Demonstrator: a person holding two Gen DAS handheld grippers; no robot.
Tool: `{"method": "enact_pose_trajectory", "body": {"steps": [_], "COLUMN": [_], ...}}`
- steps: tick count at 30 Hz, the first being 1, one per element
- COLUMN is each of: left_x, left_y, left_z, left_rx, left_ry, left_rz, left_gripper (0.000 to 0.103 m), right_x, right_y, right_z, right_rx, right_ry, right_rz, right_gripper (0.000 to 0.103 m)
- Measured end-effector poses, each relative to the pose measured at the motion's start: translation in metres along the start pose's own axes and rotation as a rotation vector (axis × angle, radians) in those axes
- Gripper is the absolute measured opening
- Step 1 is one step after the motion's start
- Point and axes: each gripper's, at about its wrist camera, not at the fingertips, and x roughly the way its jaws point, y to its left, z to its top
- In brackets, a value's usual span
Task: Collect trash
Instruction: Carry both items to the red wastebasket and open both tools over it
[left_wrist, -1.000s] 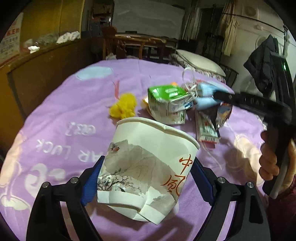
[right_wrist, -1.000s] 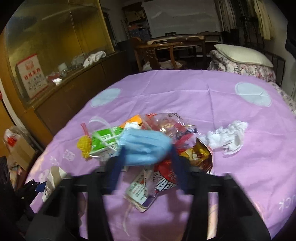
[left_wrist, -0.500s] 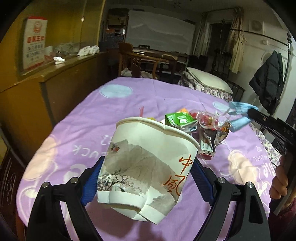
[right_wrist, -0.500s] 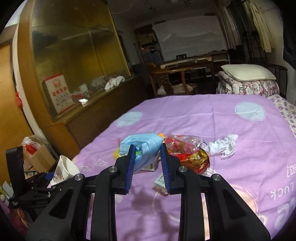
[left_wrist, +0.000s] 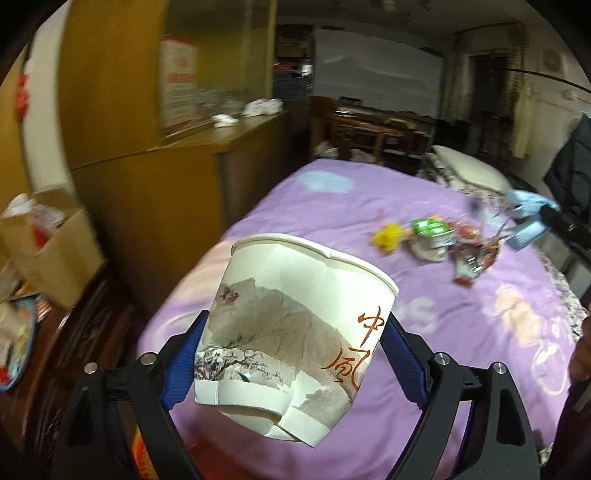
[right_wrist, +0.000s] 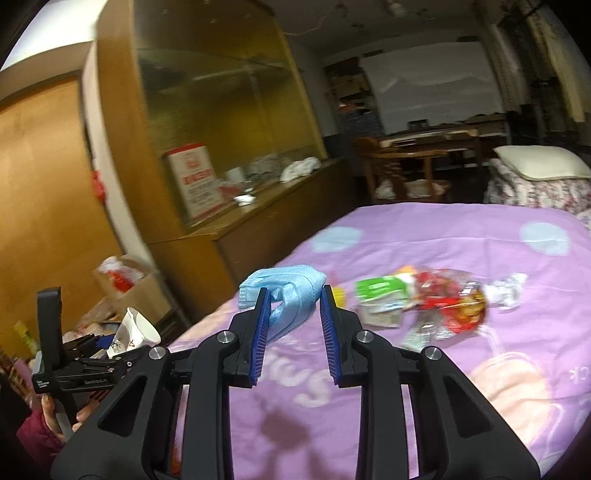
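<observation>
Gripping paper cup (left_wrist: 299, 328); face mask (right_wrist: 291, 291)

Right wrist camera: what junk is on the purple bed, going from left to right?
Yellow bit → green carton → red wrapper → white tissue. The blue mask is not lying on the bed; the right gripper holds it up.

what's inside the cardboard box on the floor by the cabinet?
The cardboard box is open; white and red crumpled trash pokes above its rim. Anything deeper is hidden by the box walls.
</observation>
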Motion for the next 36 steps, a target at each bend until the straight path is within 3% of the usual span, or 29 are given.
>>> {"method": "enact_pose_trajectory", "body": {"steps": [5,10,19,22,27,36], "left_x": [-0.010,0.007,0.062,0.076,0.060,0.023], "left_y": [0.066,0.119,0.171,0.180,0.201,0.241], "left_z": [-0.034,-0.078,-0.157,-0.171,-0.163,-0.135], "left_rx": [-0.069,-0.107,-0.214,-0.221,-0.288,-0.363], "left_ry": [0.082,0.196,0.406,0.474,0.416,0.312], "left_rz": [0.090,0.168,0.142,0.186,0.202,0.304], "left_gripper": [0.087,0.087,0.088,0.088,0.095,0.096], "right_x": [0.016,0.034,0.078,0.092,0.108,0.140], "right_y": [0.042,0.072,0.115,0.129,0.159,0.227], "right_z": [-0.013,-0.030,-0.063,-0.073,-0.084,-0.128], "right_rx": [-0.032,-0.063,-0.107,-0.130,-0.172,-0.272], "right_ry": [0.055,0.117,0.260,0.304,0.353,0.489], "right_rz": [0.078,0.114,0.161,0.180,0.239,0.387], "right_gripper": [0.028,0.028,0.028,0.028,0.028,0.029]}}
